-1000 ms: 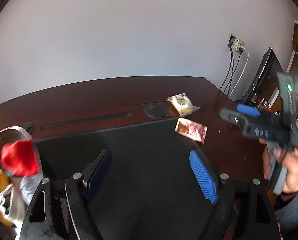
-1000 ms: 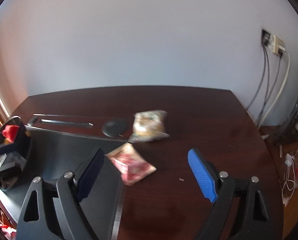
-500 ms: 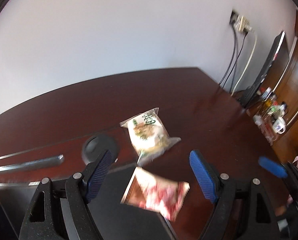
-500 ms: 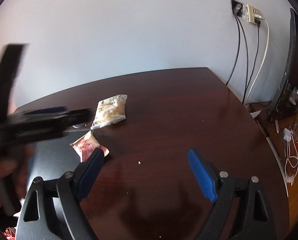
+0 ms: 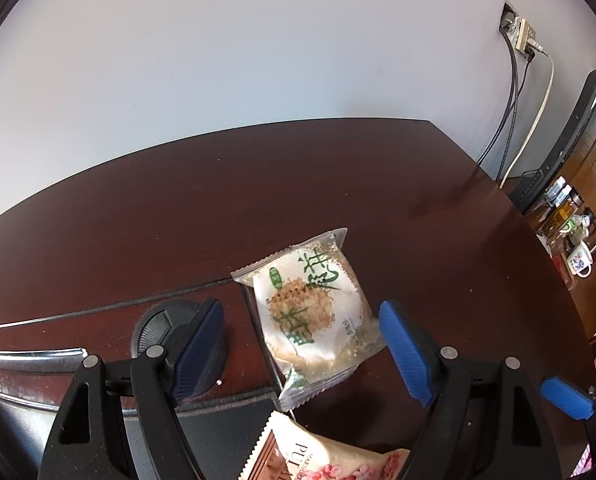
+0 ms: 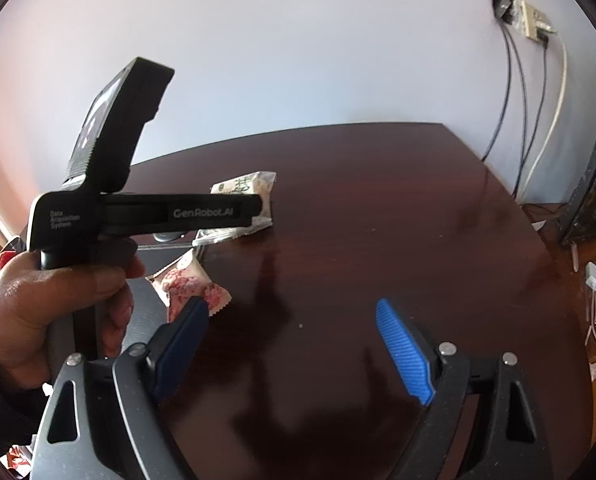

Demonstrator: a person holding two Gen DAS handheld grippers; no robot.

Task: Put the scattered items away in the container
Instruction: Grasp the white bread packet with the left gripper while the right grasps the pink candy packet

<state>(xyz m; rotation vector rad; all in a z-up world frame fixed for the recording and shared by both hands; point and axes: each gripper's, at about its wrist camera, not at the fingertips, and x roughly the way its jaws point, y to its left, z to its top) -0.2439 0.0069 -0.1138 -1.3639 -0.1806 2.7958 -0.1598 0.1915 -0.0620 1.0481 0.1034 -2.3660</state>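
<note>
The left claw (image 5: 300, 354) is open around the cookie pack (image 5: 312, 316) on the table (image 5: 258, 184) — not squeezing it. The right claw (image 6: 292, 346) is open and empty. The pink pack (image 6: 190, 286) lies nearby — both still need tidying.

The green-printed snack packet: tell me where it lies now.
In the left wrist view the green-printed snack packet lies on the dark table, between the open left tool's fingers, just beyond the pink packet.

Both your wrist views look steeply down the fingers at the worktop (image 5: 338, 184), close up; both share the green-printed packet (image 5: 310, 312) and wall.
</note>
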